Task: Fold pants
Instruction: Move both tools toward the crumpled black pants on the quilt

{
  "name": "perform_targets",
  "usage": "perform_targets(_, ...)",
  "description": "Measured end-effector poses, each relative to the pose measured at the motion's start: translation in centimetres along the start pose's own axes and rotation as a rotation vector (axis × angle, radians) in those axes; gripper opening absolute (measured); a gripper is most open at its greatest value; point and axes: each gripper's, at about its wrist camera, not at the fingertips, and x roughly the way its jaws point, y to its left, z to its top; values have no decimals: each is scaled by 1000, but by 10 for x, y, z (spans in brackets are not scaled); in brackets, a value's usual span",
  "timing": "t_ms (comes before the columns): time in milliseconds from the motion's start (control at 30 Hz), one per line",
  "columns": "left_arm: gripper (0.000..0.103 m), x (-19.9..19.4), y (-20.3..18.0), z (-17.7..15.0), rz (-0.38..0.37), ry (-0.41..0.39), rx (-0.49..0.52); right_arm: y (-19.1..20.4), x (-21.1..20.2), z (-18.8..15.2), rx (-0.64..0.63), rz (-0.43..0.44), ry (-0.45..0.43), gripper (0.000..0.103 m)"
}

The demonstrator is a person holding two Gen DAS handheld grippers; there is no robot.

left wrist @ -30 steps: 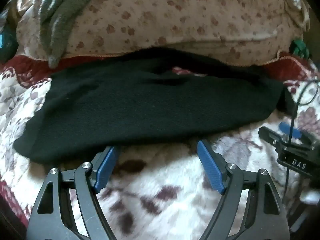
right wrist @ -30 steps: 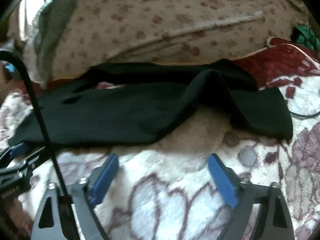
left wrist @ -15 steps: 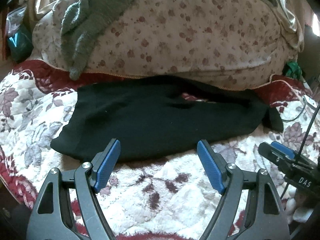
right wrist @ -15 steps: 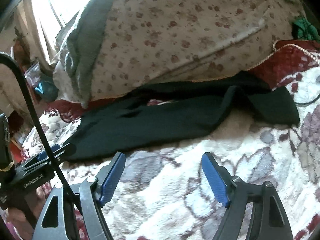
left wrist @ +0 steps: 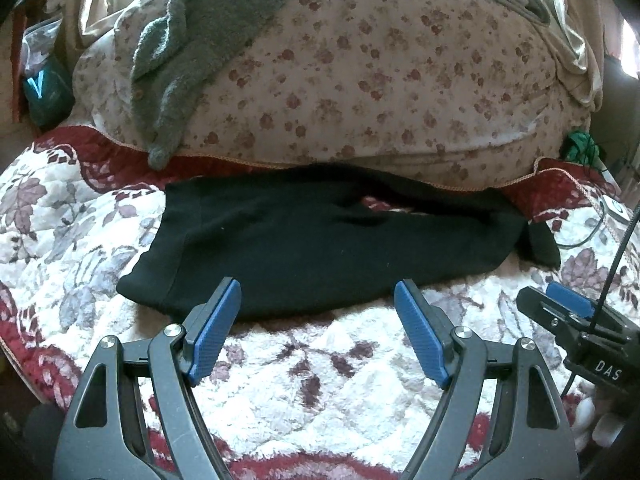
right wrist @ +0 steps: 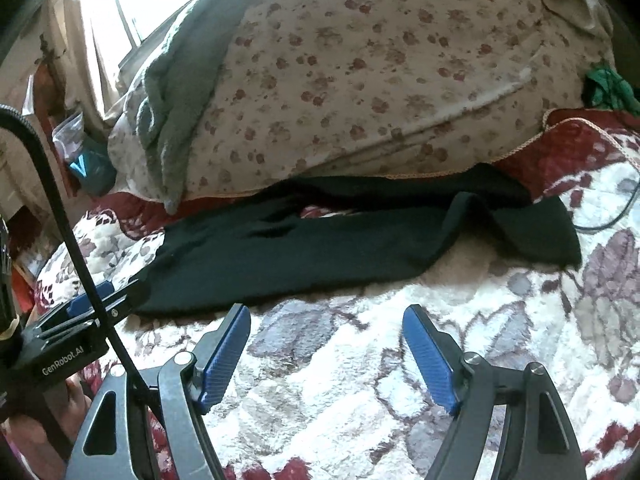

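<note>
Both grippers have drawn back from the black pants (left wrist: 328, 248), which lie along the blanket's (left wrist: 320, 380) far edge. The left gripper (left wrist: 318, 328) and right gripper (right wrist: 326, 354) hang wide, empty. Better to pinch matching hem corners.

This is a bedroom in a home. A bed (left wrist: 320, 380) fills the lower frame, spread with a fluffy white and maroon floral blanket (left wrist: 60, 232). Across the upper middle lies a big bundle of flower-print bedding (left wrist: 380, 80) with a grey fleece throw (left wrist: 188, 52) draped over it. Daylight comes through a curtained window (right wrist: 108, 12) at the upper left, and household clutter sits at the left edge.
</note>
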Motion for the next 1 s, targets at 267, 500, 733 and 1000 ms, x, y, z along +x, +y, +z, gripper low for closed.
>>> perform_targets(267,80,2,0,-1,-1,13,-3,-10,-4,-5,17,-6,-14,77)
perform_targets(500,80,4,0,0,2,19,-4,-10,-3,-5,4,-4,-28,77)
perform_targets(733,80,9,12,-1,7,34,-27,-18,2,-6,39,-13,5,77)
perform_targets(1000,80,18,19,-3,24,59,-48,-26,12,-7,48,-11,28,77)
